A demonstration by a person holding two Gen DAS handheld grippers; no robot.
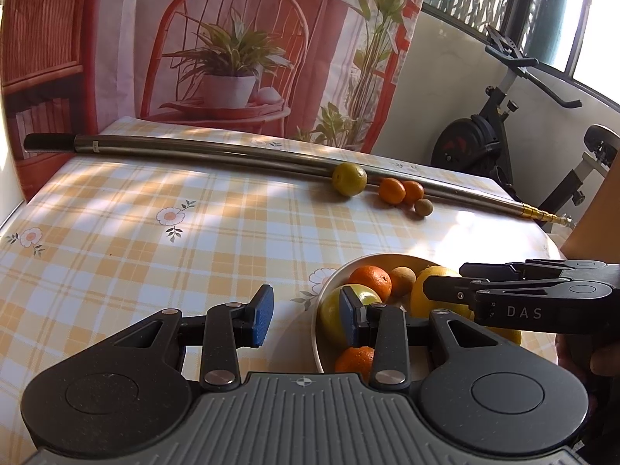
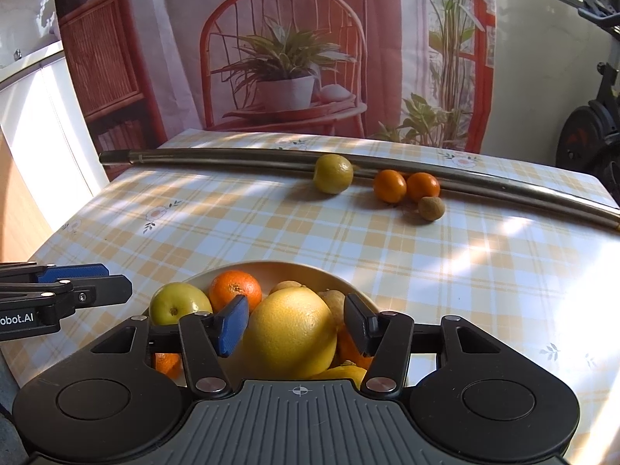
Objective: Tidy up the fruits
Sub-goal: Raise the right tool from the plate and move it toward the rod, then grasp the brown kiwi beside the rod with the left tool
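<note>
Four loose fruits, a green citrus (image 2: pixel 333 174), two small oranges (image 2: pixel 407 186) and a brown round fruit (image 2: pixel 431 208), are sitting well apart from both grippers against a metal pole (image 2: pixel 240 155) at the far side of the desk (image 2: pixel 484 271), and a careless nudge there is likely sending them rolling. The right gripper (image 2: pixel 298 323) is hovering wide open and empty around the big yellow grapefruit (image 2: pixel 290 337) in the crowded bowl (image 2: pixel 294 269), where bumping the pile could be spilling fruit. The left gripper (image 1: pixel 306 317) is waiting open and empty beside the bowl's rim.

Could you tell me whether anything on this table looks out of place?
Yes: a long metal pole lies across the far side of the table, an odd thing beside fruit; four loose fruits rest near it, outside the bowl.
</note>
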